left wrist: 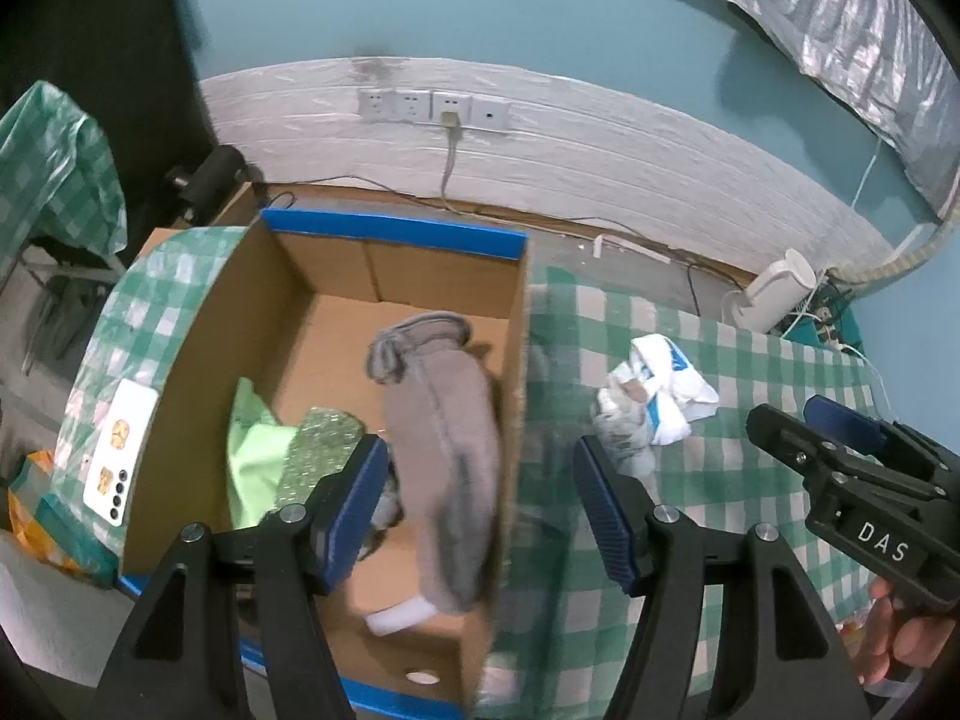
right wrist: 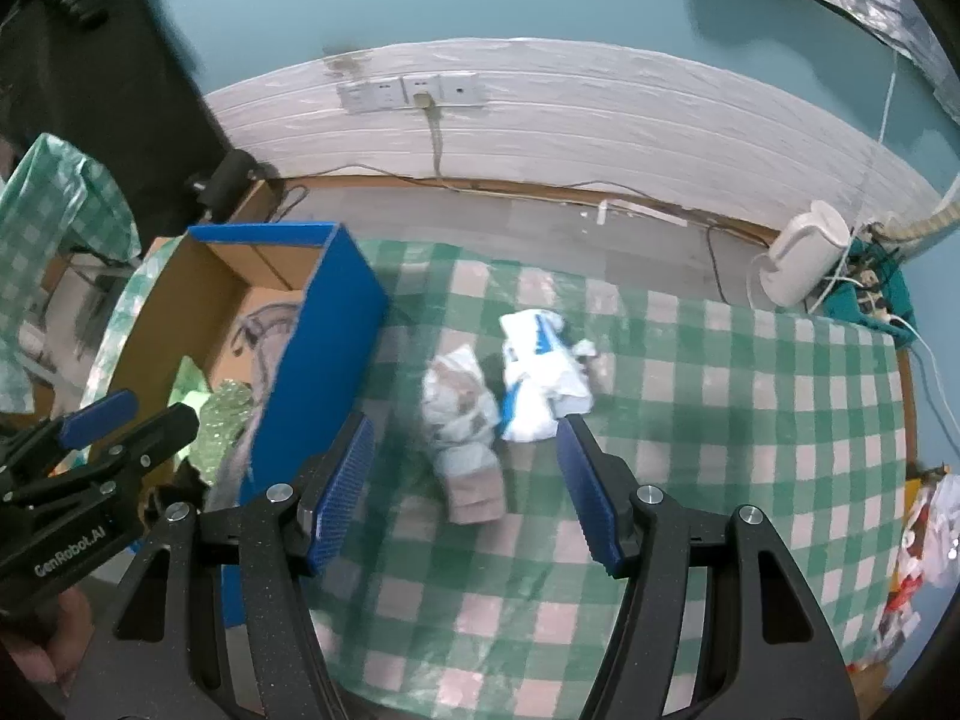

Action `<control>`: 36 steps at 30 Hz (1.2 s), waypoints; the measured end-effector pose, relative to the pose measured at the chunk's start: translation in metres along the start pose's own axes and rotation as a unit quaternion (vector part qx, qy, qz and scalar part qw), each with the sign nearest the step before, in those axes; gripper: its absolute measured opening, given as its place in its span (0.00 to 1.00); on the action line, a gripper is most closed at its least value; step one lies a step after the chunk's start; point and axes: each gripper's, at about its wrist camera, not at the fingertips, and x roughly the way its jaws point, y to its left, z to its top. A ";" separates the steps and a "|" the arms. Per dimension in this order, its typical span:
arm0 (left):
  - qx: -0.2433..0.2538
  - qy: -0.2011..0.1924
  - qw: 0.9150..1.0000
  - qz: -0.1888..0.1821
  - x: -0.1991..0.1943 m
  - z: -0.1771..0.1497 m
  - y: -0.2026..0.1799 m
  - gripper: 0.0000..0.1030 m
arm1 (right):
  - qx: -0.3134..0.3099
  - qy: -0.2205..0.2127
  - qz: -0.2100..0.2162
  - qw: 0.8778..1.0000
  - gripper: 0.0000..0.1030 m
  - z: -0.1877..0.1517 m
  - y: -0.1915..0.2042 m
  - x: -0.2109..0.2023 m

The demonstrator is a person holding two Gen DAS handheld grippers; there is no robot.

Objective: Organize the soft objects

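An open cardboard box [left wrist: 336, 264] with blue edges stands on the checked tablecloth; it also shows in the right wrist view [right wrist: 336, 324]. A grey sock [left wrist: 444, 456] lies inside it, with a light green cloth [left wrist: 258, 450] and bubble wrap [left wrist: 324, 450]. My left gripper [left wrist: 480, 504] is open and empty above the box's right wall. On the cloth lie a white-and-blue crumpled bag [right wrist: 540, 372] and a pale patterned sock [right wrist: 462, 426]. My right gripper [right wrist: 462, 480] is open and empty just above that sock.
A white phone [left wrist: 120, 456] lies left of the box. A white kettle [right wrist: 804, 264] and cables sit at the table's far right corner. Wall sockets [left wrist: 432, 108] with a plugged cable are behind. Colourful bags [right wrist: 924, 540] hang at the right edge.
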 end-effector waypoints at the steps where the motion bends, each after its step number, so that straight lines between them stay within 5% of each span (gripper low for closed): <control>1: 0.003 0.001 1.000 -0.001 0.002 0.000 -0.005 0.64 | 0.002 0.001 -0.002 1.000 0.62 0.001 -0.004 0.000; 20: 0.046 0.047 0.998 -0.002 0.054 0.007 -0.081 0.64 | 0.053 0.040 -0.013 0.998 0.62 0.018 -0.066 0.046; 36: 0.068 0.102 0.992 0.038 0.120 -0.003 -0.114 0.64 | 0.051 0.082 -0.014 0.995 0.62 0.025 -0.083 0.102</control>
